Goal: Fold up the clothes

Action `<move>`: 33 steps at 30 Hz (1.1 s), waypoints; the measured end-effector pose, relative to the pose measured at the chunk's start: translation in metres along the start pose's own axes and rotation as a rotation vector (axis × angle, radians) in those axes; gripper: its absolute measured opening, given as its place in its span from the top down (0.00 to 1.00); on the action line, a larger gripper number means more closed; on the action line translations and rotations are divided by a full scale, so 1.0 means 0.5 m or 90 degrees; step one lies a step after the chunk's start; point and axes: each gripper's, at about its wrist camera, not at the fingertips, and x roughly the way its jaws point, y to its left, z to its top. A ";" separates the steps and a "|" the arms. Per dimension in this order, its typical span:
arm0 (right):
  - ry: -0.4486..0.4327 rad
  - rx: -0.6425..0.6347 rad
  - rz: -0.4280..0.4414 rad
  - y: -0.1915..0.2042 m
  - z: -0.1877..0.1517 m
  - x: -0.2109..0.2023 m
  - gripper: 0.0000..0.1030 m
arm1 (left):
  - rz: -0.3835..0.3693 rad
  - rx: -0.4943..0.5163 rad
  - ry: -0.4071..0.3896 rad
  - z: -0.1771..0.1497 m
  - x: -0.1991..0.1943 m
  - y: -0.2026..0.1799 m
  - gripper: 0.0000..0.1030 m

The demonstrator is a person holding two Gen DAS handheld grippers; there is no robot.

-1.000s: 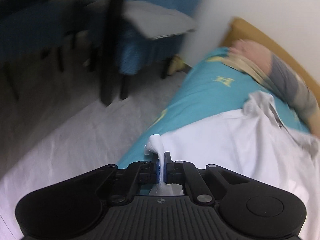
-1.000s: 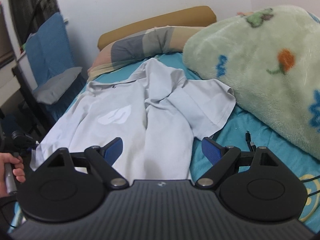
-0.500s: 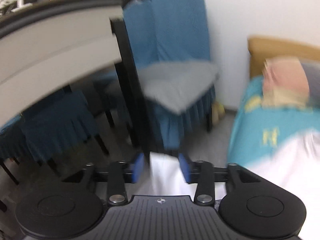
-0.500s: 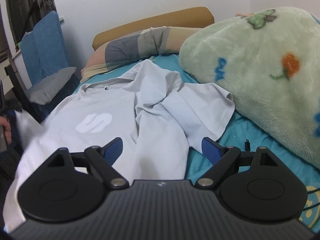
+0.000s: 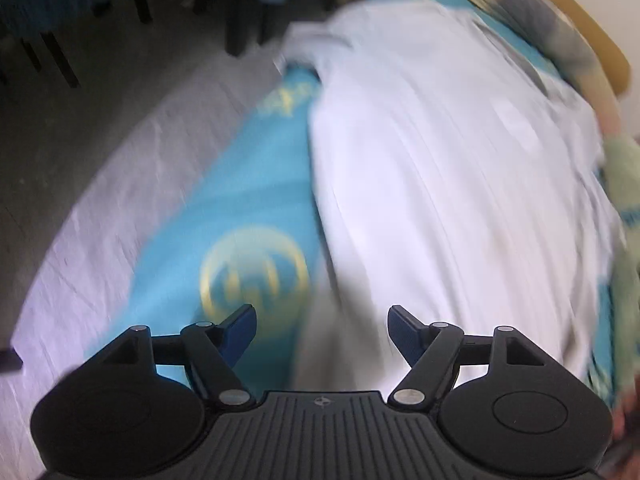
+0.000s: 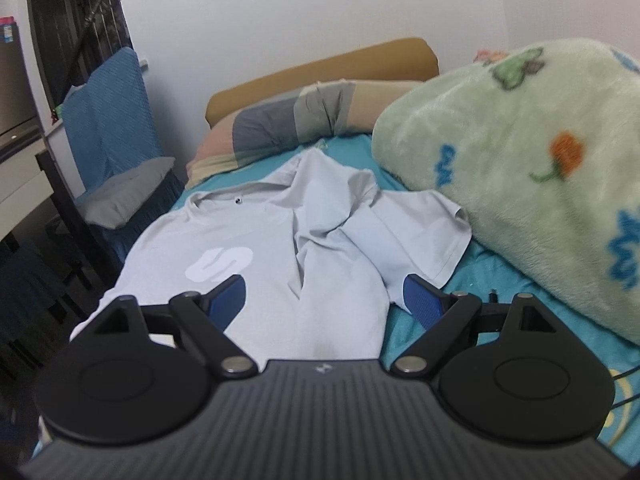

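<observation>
A: Looking at the pale grey shirt (image 6: 256,240), we see it spread front-up on the bed (image 6: 492,276), collar toward the pillow (image 6: 296,120), its far sleeve bunched just beside the green blanket (image 6: 520,168).

B: Both our claws stand apart and empty: left claw (image 5: 321,322) over the shirt's edge, right claw (image 6: 323,294) over its hem.

A: We judge it light, limp and thin, sagging wherever unsupported.

B: Then we'd pinch doubled cloth at a sleeve hem or shoulder seam.
</observation>
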 end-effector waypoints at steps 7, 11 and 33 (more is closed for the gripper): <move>-0.012 -0.008 -0.008 -0.006 -0.011 -0.090 0.15 | 0.052 0.105 0.025 -0.065 -0.004 -0.055 0.41; -0.018 -0.015 -0.011 -0.011 -0.018 -0.128 0.15 | 0.052 0.075 0.046 -0.043 -0.014 -0.031 0.94; -0.029 -0.022 0.031 0.004 -0.014 -0.137 0.15 | 0.134 0.256 -0.065 -0.020 -0.072 -0.058 0.35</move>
